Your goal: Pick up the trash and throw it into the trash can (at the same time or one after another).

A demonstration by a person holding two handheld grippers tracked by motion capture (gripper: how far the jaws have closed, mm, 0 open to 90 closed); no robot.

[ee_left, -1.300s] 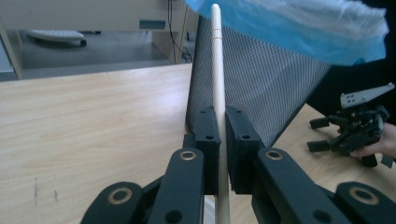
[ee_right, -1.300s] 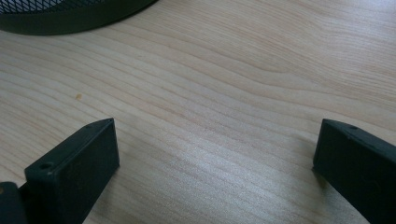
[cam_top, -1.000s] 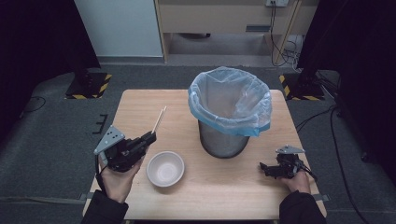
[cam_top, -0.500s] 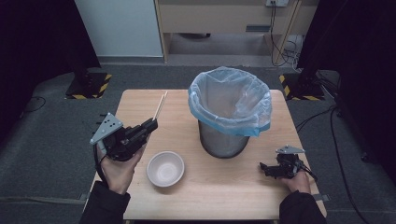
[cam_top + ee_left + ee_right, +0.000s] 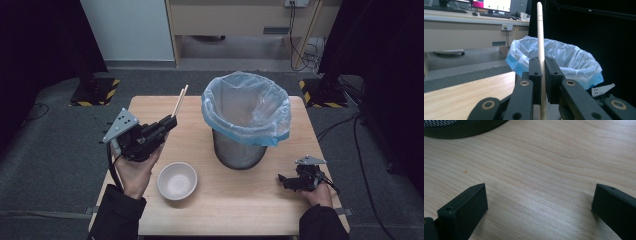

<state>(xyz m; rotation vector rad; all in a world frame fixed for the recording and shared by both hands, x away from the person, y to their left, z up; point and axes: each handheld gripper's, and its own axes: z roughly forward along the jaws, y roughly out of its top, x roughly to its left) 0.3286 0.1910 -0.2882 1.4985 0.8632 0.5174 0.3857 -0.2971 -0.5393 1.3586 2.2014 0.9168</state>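
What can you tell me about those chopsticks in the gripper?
The chopsticks are a pair of pale, wood-looking sticks, slim and straight, lying close side by side. The left gripper is shut on their lower part, its black pads pressing from both sides. They are off the table, tilted up and away from the person, tips free in the air to the left of the bin. Nothing else touches them. In the left gripper view one stick rises upright between the jaws.

Table (image 5: 240,210): pale wood, matt, visible grain. Chopsticks (image 5: 179,101): smooth light wood; bowl (image 5: 177,181): glossy white, prob. ceramic. Bin (image 5: 239,150): dark metal mesh w/ thin crinkly plastic liner (image 5: 246,107).
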